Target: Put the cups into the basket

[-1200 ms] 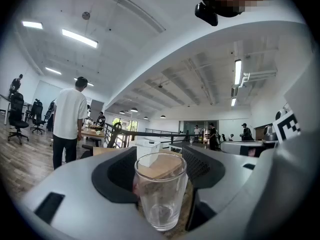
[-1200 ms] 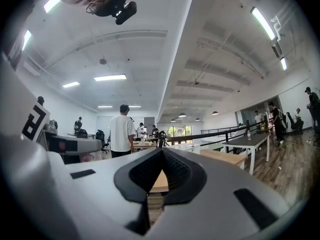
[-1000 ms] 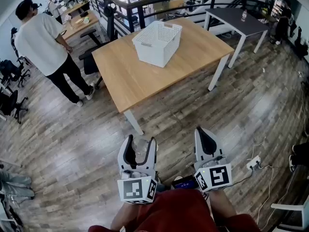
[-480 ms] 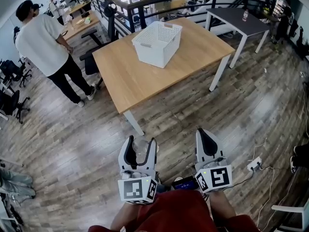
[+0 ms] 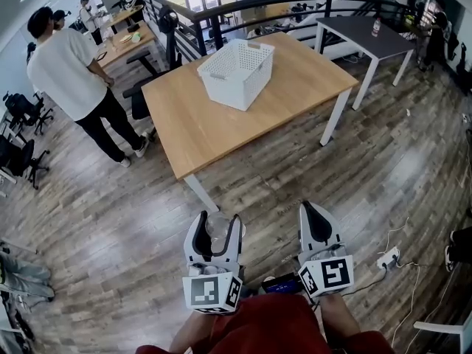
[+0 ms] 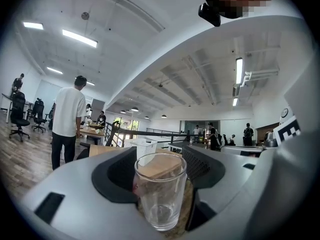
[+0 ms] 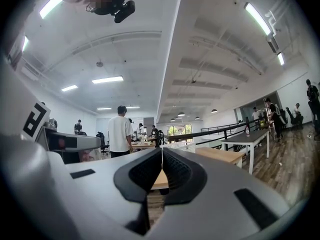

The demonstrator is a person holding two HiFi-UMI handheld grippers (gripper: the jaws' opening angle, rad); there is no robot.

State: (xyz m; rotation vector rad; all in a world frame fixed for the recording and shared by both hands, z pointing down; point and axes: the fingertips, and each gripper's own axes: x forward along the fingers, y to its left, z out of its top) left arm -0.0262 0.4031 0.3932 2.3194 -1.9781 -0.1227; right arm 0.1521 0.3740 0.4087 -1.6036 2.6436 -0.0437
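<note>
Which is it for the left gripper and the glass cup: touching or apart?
Touching. In the left gripper view, the left gripper clamps the glass cup upright, both jaws pressing against its sides.

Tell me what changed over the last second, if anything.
Barely anything: the head view has shifted slightly against the table, both grippers carried along. The left gripper still holds the glass cup upright, the right gripper stays shut and empty, and the basket sits unmoved on the table.

Wooden table [image 5: 214,127], person in white shirt [image 5: 63,68], grey table [image 5: 361,32]
</note>
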